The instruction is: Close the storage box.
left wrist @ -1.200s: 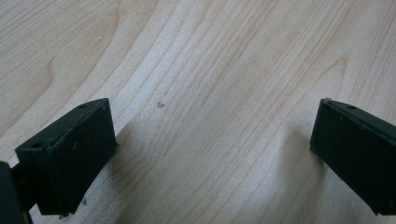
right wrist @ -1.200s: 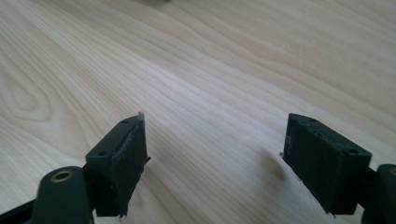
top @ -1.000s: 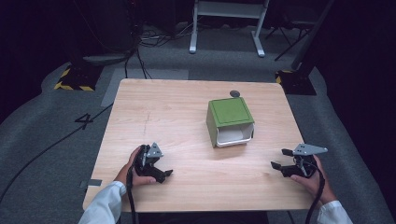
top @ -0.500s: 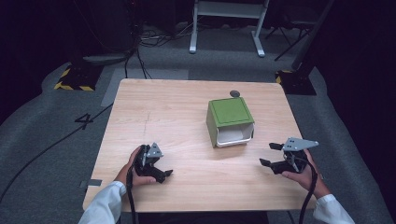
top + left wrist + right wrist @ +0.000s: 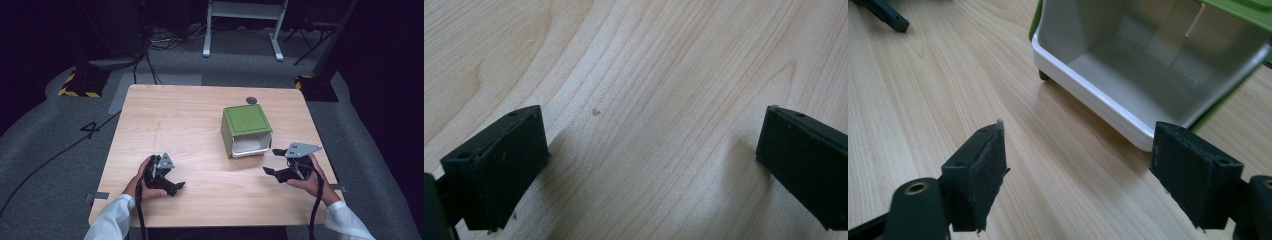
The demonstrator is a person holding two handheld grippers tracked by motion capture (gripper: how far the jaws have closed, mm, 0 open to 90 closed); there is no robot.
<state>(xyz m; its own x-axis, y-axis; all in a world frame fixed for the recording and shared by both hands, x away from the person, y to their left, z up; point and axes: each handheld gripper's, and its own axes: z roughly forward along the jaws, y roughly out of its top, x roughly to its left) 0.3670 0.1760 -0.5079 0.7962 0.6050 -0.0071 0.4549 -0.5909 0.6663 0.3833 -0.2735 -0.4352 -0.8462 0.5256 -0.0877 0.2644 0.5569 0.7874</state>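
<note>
Right of centre on the pale wooden table [image 5: 190,125] stands the green box with a white inner bin [image 5: 247,131], its white mouth facing the near edge and looking empty. Just near-right of it hovers the right gripper [image 5: 274,172], jaws wide apart and holding nothing, aimed at the white rim [image 5: 1098,100]. The approach step seems in hand; the next move likely calls for closing in to straddle that rim. Well apart at near left rests the left gripper [image 5: 176,186], likewise wide open and empty.
</note>
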